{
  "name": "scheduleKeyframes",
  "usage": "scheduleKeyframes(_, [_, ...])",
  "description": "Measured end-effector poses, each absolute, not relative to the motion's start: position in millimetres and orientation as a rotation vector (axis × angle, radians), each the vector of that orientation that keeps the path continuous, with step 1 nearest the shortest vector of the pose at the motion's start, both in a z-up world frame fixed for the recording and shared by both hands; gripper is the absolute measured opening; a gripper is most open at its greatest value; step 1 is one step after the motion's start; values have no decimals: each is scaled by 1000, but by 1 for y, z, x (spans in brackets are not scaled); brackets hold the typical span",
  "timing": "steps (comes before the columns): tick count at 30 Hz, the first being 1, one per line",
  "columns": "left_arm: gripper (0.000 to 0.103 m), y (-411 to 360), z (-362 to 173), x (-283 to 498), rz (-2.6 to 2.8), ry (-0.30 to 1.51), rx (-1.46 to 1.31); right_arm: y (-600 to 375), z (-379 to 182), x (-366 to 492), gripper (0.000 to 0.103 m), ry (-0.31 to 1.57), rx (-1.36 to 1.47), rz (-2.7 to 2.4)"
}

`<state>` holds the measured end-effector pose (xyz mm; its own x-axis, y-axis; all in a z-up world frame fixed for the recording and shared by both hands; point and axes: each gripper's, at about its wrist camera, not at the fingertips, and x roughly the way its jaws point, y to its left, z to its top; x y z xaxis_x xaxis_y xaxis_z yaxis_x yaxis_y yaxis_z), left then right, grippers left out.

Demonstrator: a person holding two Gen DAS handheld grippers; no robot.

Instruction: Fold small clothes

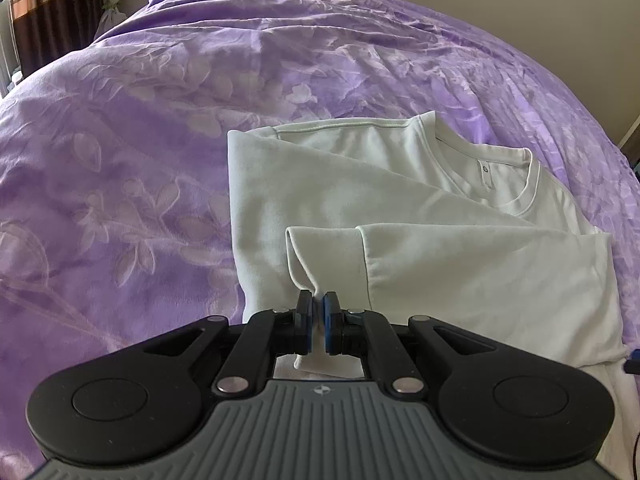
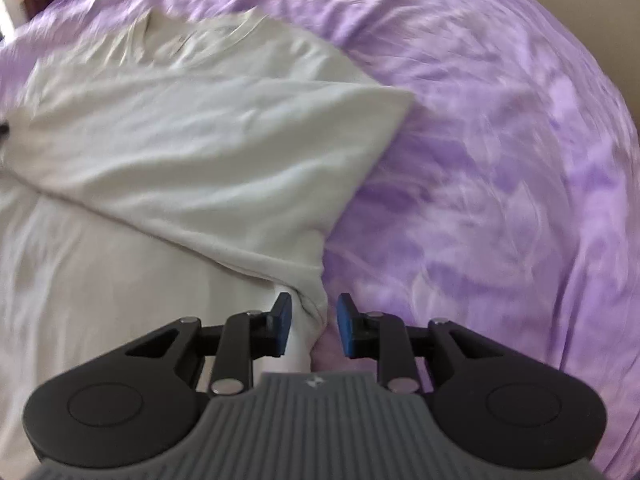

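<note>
A white long-sleeved shirt [image 1: 400, 216] lies partly folded on the purple bedspread [image 1: 160, 120], collar at the far right, one sleeve laid across its front. My left gripper [image 1: 319, 320] is shut on the cuff of that sleeve [image 1: 324, 256]. In the blurred right wrist view the shirt [image 2: 180, 148] lies left and ahead. My right gripper [image 2: 314, 320] is open, its fingers on either side of a bunched edge of the shirt [image 2: 308, 292], which rests against the left finger.
The purple floral bedspread [image 2: 500, 160] covers everything around the shirt. A brown curtain [image 1: 52, 8] hangs at the far left beyond the bed. A beige wall [image 1: 480, 8] is behind the bed.
</note>
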<state>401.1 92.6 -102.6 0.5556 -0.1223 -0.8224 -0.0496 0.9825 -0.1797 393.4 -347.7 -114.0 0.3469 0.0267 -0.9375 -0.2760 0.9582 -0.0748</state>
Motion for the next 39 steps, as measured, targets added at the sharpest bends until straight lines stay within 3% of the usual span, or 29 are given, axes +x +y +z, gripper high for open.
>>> scheduleKeyframes(5, [5, 96, -105, 402, -46, 994, -204, -331, -137, 403, 19, 1214, -343, 191])
scheduleKeyframes(14, [5, 95, -108, 403, -52, 1002, -193, -356, -121, 416, 18, 1162, -177, 146])
scheduleKeyframes(21, [5, 95, -106, 402, -58, 994, -192, -352, -142, 413, 4, 1200, -171, 139])
scheduleKeyframes(28, [5, 96, -115, 400, -78, 1022, -148, -373, -123, 402, 2, 1190, -161, 116])
scheduleKeyframes(33, [6, 90, -124, 404, -65, 1042, -93, -363, -150, 402, 4, 1216, -193, 87])
scheduleKeyframes(35, [12, 91, -120, 404, -62, 1052, -82, -365, -149, 403, 6, 1223, -179, 76])
scheduleKeyframes(37, [14, 93, -114, 403, -54, 1067, -64, -370, -139, 400, 14, 1232, -162, 71])
scheduleKeyframes(39, [14, 94, -107, 399, -26, 1085, -24, -373, -129, 394, 15, 1248, -181, 50])
